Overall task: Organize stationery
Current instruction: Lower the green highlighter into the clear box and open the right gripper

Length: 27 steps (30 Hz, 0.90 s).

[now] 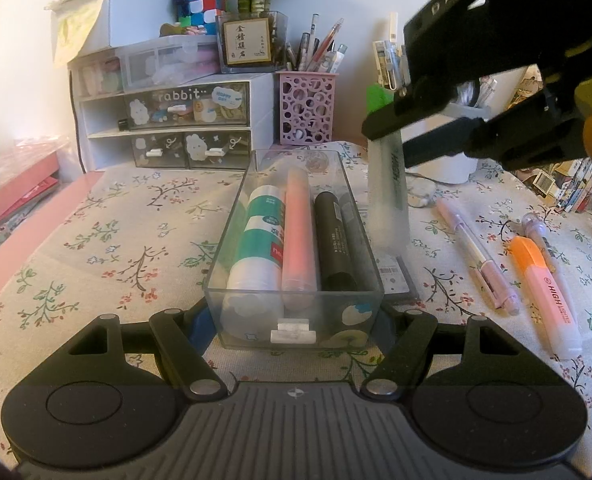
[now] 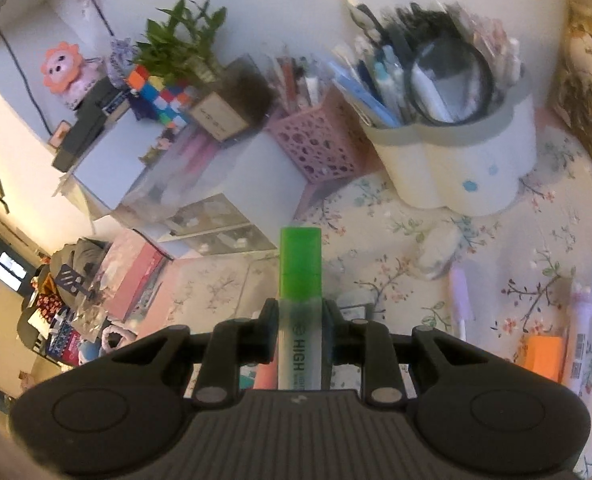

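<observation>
A clear plastic drawer box (image 1: 296, 316) sits on the floral tablecloth and holds a green-white glue stick (image 1: 260, 236), a pink highlighter (image 1: 299, 232) and a black marker (image 1: 333, 240). My left gripper (image 1: 296, 320) is shut on the box's near end, one finger on each side. My right gripper (image 2: 299, 332) is shut on a green-capped highlighter (image 2: 300, 300). In the left wrist view that highlighter (image 1: 388, 192) hangs upright just right of the box, cap up, in the right gripper (image 1: 392, 120).
On the cloth to the right lie a purple pen (image 1: 480, 252), an orange highlighter (image 1: 548, 292) and another purple pen (image 1: 536, 232). At the back stand a rabbit drawer unit (image 1: 176, 128), a pink pen holder (image 1: 306, 108) and a white pen cup (image 2: 456, 160).
</observation>
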{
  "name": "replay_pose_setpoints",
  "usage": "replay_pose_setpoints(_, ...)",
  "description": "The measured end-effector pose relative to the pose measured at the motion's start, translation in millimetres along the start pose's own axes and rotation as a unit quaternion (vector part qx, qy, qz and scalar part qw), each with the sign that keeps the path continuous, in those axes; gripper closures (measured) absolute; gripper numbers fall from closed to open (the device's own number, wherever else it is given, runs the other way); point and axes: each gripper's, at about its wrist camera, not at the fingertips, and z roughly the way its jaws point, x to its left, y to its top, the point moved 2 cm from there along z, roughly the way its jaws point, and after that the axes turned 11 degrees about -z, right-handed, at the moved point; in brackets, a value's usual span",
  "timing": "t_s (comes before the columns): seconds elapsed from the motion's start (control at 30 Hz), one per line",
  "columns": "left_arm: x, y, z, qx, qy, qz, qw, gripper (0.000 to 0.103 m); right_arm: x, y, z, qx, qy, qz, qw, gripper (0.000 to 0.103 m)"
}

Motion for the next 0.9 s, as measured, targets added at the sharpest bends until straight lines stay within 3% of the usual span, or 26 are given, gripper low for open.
replay_pose_setpoints(0.27, 0, 0, 0, 0.000, 0.000, 0.000, 1.0000, 0.030, 17, 3, 10, 0.008, 0.052, -0.004, 0.999, 0.086)
replay_pose_setpoints(0.9, -1, 0, 1, 0.000, -0.002, 0.002, 1.0000, 0.030, 19, -9, 36, 0.032, 0.023, 0.000, 0.999, 0.085)
